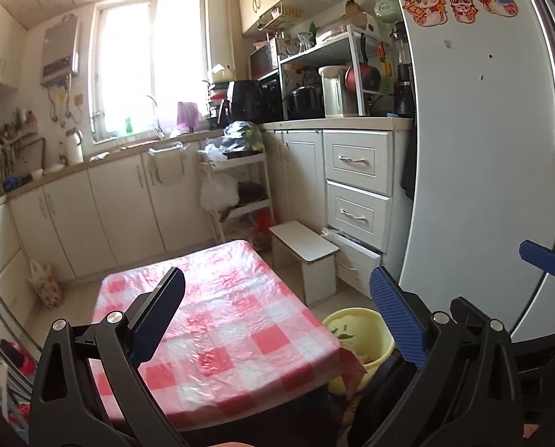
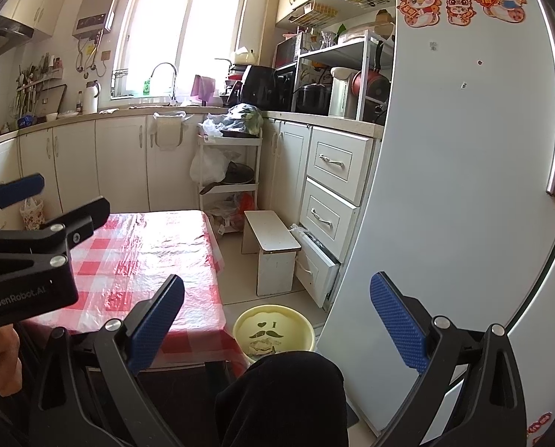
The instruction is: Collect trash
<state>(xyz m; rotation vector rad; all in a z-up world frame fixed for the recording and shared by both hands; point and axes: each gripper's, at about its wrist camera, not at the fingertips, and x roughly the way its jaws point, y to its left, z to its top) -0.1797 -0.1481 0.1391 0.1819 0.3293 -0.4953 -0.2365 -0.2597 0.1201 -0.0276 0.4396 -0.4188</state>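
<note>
A yellow trash bin (image 2: 273, 331) with a moustache print stands on the floor between the table and the fridge, with some scraps lying inside it. In the left wrist view the bin (image 1: 359, 339) shows past the table's right corner. My right gripper (image 2: 277, 324) hangs open above the bin with nothing between its fingers. My left gripper (image 1: 277, 316) is open and holds nothing over the red-and-white checked tablecloth (image 1: 221, 298). The left gripper (image 2: 54, 197) also appears at the left of the right wrist view. One blue finger (image 1: 542, 259) of the right gripper shows at the right edge.
A white fridge (image 2: 463, 186) stands close on the right. A white stool (image 2: 273, 242) and a half-open bottom drawer (image 2: 314, 264) are just beyond the bin. A shelf cart (image 2: 229, 164) with plastic bags stands behind them. A person's dark-clothed knee (image 2: 285, 398) is under my right gripper.
</note>
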